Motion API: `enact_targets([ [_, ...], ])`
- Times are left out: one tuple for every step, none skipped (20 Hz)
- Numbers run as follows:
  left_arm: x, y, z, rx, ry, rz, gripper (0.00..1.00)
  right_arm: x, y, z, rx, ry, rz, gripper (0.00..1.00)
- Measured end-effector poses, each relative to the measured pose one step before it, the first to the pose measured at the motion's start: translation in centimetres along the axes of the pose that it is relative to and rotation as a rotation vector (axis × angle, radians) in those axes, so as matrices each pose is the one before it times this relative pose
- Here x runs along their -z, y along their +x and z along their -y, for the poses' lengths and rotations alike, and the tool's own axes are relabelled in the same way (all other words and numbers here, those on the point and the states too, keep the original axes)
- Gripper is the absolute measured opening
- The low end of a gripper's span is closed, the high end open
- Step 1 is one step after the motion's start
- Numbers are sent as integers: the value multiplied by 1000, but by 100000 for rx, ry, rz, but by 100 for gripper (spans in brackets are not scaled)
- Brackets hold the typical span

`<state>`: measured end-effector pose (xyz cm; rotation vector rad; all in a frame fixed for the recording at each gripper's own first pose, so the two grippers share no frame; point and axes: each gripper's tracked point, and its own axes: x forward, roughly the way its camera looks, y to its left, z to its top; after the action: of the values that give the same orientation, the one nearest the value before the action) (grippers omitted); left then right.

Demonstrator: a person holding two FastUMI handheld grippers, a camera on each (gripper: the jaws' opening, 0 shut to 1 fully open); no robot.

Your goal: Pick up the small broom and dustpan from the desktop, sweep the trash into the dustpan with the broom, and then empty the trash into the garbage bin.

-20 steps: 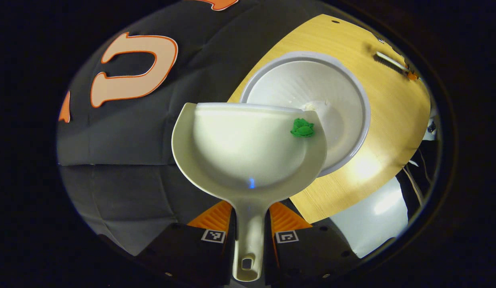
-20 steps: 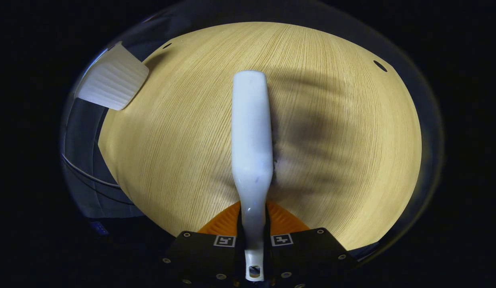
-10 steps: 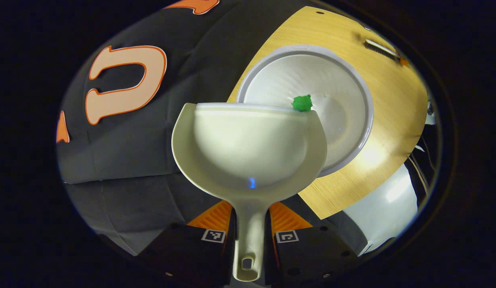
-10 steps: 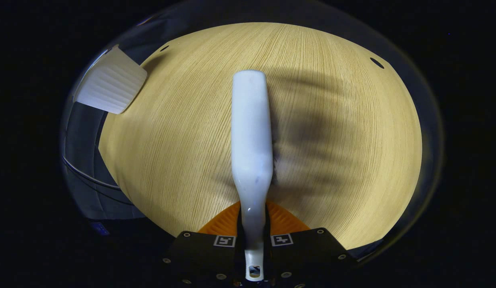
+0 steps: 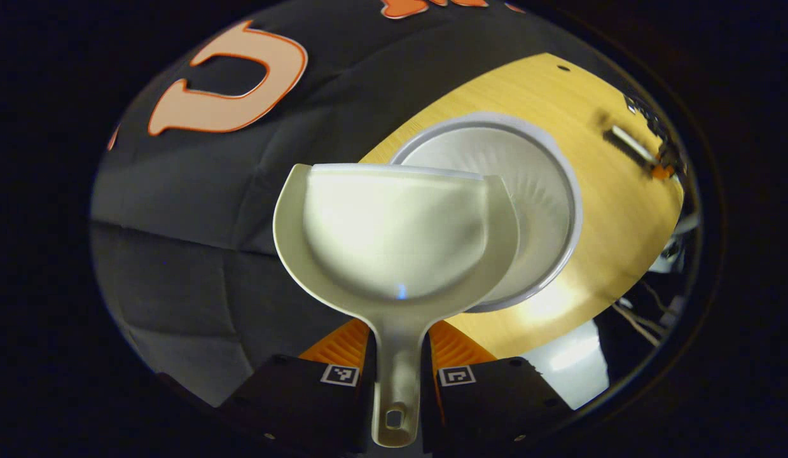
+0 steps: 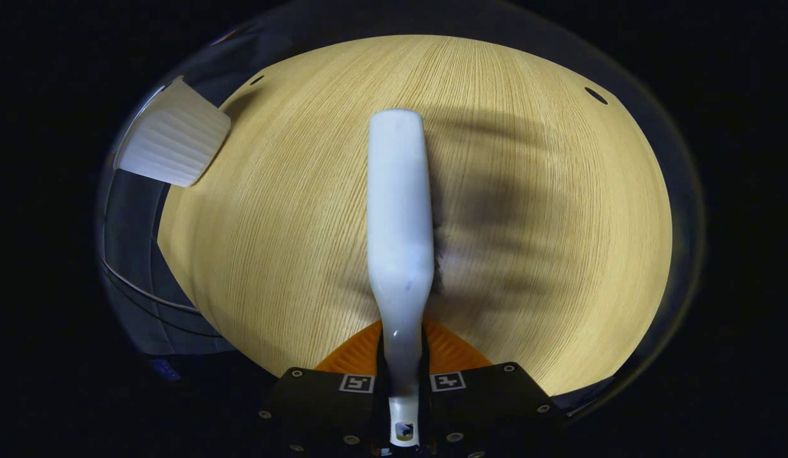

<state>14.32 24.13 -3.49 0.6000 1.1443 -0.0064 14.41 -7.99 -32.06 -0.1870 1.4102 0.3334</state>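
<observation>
In the left gripper view, the left gripper (image 5: 397, 375) sits at the bottom centre of the frame with its jaws pinching the handle of the dustpan (image 5: 394, 235). The handle runs up between the two fingers from the lower edge, and the pan's scoop opens toward the upper part of the frame, filling the middle. The inside of the scoop looks bare and pale, with a small bluish glint near its base. Behind the scoop's right side, in the centre right of the frame, stands the white garbage bin (image 5: 562, 191), seen from above with its round rim and ribbed inner wall; the pan's front edge overlaps the bin's opening. The bin stands on the wooden tabletop (image 5: 622, 210), which fills the right side. At the far right edge, blurred, a slim object lies on the wood; what it is cannot be told.

In the right gripper view, the right gripper (image 6: 403, 375) at the bottom centre has its jaws pressed on the handle of the small broom (image 6: 399, 216). The broom reaches straight up the middle of the frame above the tabletop (image 6: 292, 222), dark bristles peeking out along its right edge, with a soft shadow on the wood beside it. In the upper left, the garbage bin (image 6: 174, 143) shows its ribbed outer side near the table's edge.
</observation>
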Motion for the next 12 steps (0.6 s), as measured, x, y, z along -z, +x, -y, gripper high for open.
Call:
enact_targets([
  [-404,-671,322,3342,-3903,987,31,-34,8,26,-4,274,107,17],
  [-408,-197,606,2921,-3759,1299,31,98,19,-63,-142,513,218,17],
  [-704,150,328,2627,-2593,2408,31,-48,63,-69,-473,522,324,17],
  [-1030,-99,377,1999,-1530,3756,31,74,-7,-41,-840,742,228,17],
  [-1058,-174,283,1188,-770,2948,31,-5,47,-5,-642,776,227,17],
  [-979,-93,442,407,-60,3062,31,-6,-37,-24,-164,261,313,17],
  [-1121,-61,619,645,552,3054,31,-19,39,13,-71,-32,105,17],
  [-1236,-456,647,1100,779,2446,31,24,10,-75,-390,218,32,17],
  [-1320,-716,1202,1685,467,2260,31,-68,-11,10,-304,300,126,17],
  [-880,-248,1334,2479,-24,1863,31,12,-50,-7,-279,221,140,17],
  [-843,189,1736,3108,-24,1201,31,-8,-36,66,-10,172,216,17],
  [-779,330,1805,4055,-703,467,31,-62,8,-30,127,434,295,17],
])
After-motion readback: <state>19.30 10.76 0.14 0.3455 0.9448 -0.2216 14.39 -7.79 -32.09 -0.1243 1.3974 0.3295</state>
